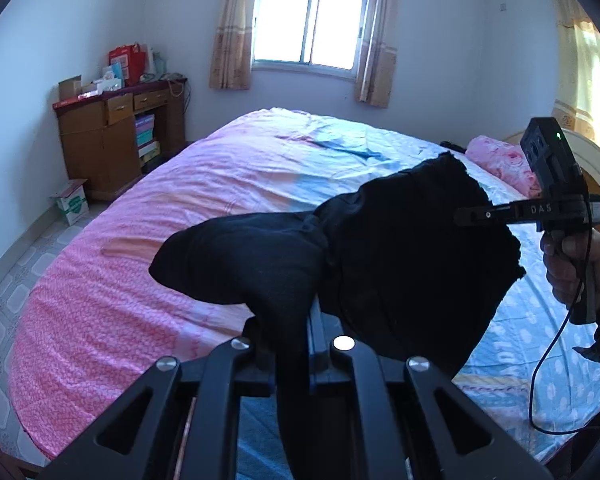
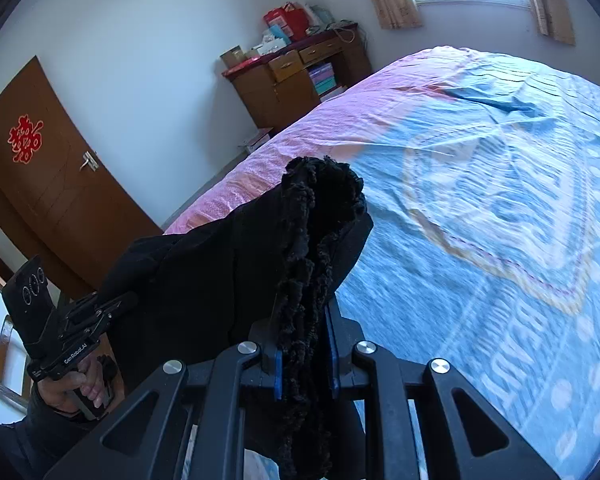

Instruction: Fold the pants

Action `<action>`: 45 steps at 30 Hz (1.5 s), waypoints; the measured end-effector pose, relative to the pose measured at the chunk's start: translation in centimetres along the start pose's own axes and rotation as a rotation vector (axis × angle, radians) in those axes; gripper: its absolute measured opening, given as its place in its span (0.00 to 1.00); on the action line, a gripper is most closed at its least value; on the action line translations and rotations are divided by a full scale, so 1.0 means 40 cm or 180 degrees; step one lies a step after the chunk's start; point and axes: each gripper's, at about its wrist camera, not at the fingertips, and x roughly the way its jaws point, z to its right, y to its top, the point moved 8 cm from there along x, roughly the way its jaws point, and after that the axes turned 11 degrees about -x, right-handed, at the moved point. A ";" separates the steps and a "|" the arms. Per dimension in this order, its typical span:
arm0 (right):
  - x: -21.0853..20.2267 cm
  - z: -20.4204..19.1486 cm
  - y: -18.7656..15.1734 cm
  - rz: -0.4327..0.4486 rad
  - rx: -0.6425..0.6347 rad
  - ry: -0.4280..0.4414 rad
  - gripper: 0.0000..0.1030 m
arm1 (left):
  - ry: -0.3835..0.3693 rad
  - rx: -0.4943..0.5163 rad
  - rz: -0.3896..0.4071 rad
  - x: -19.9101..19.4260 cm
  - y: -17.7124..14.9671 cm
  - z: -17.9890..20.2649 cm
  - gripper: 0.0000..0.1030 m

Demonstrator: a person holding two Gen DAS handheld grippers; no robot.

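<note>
Black fleecy fabric is what I have in both tongs: the thick black fleece-lined pants (image 1: 400, 256) hang in the air above the bed with the pink and blue patterned cover (image 1: 140, 240), not yet laid on it. My left gripper (image 1: 290, 344) is clenched on a bunched fold of the cloth, which spills out over and past its fingers. My right gripper (image 2: 304, 344) is clamped on a fuzzy raw edge, the blue-lined pads (image 2: 278, 376) pressing it from both sides.

What matters for the next move is the line between my two grips. Seen from the left, the right tool bites the garment's far right edge, so the stretch of pants runs roughly sideways between my hands, sagging in the middle. The bed lies ahead of and below both tongs. I judge neither hand clearly nearer to it, so lowering both together would spread the cloth crosswise on the cover.
</note>
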 end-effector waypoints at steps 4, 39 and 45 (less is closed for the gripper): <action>0.042 0.014 0.006 -0.0086 0.0016 0.0006 0.16 | 0.0004 -0.0037 -0.0065 0.018 -0.016 -0.008 0.10; 0.252 0.172 -0.100 -0.0558 0.0457 -0.0188 0.23 | 0.0443 -0.0034 -0.0281 0.179 -0.132 -0.086 0.60; 0.218 0.183 -0.104 -0.0479 0.0467 -0.0439 0.53 | 0.0520 -0.0242 -0.0257 0.138 -0.129 -0.104 0.77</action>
